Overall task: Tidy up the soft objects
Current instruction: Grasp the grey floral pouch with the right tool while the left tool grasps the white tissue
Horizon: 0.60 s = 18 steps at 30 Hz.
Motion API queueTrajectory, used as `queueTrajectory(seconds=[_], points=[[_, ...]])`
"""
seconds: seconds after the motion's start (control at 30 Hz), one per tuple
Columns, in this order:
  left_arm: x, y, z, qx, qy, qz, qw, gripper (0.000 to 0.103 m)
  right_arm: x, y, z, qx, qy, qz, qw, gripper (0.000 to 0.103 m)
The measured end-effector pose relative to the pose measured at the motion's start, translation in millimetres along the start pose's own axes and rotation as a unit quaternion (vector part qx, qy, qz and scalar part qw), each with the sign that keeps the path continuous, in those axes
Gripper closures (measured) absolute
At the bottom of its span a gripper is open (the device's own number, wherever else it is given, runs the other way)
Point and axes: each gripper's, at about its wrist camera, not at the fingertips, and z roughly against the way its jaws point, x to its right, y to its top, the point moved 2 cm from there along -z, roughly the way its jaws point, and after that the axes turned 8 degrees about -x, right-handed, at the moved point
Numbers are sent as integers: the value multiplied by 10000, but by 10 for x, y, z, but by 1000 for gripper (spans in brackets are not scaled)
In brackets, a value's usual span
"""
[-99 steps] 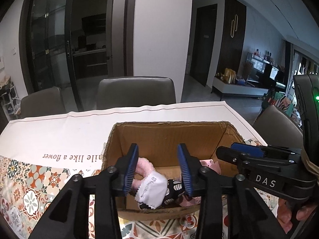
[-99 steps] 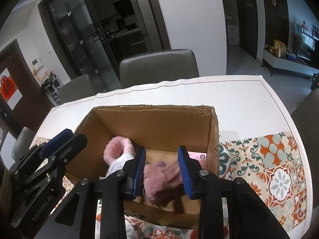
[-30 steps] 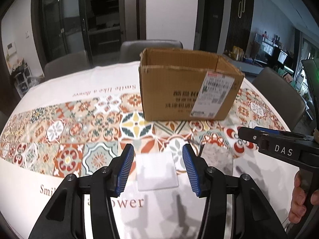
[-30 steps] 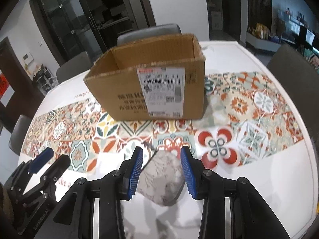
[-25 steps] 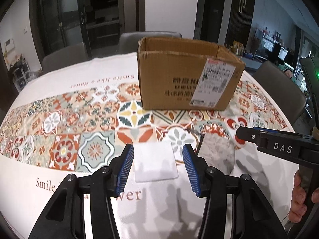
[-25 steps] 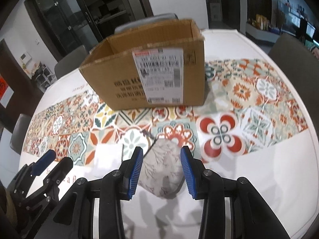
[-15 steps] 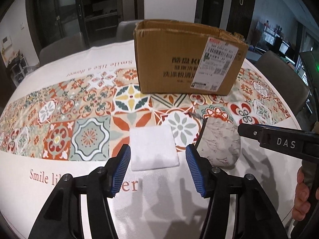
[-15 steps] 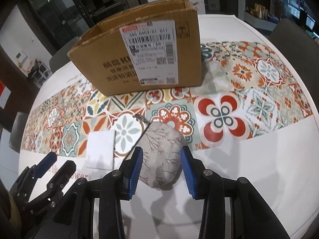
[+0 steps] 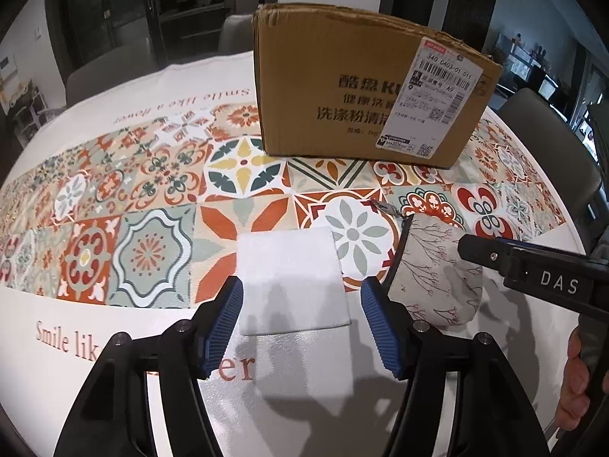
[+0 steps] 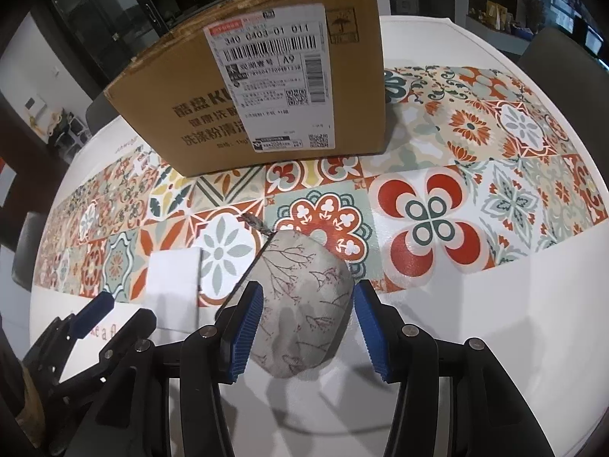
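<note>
Left wrist: patterned tablecloth, dark glass doors behind; both fingers released.

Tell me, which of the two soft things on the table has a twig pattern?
The grey pouch, between the right gripper's open jaws. The white cloth beside it, under the left gripper, is plain.

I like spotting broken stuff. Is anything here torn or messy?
A little. The cardboard box has a ragged, frayed top edge, and its shipping label sits crooked across the front. The white cloth and grey pouch lie neatly on the table.
</note>
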Motion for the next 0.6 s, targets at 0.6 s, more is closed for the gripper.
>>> queueTrajectory(seconds=[0.6], points=[[-34, 27, -348, -347, 83, 23, 9994, 39, 23, 48, -281, -241, -80, 47, 9997, 52]])
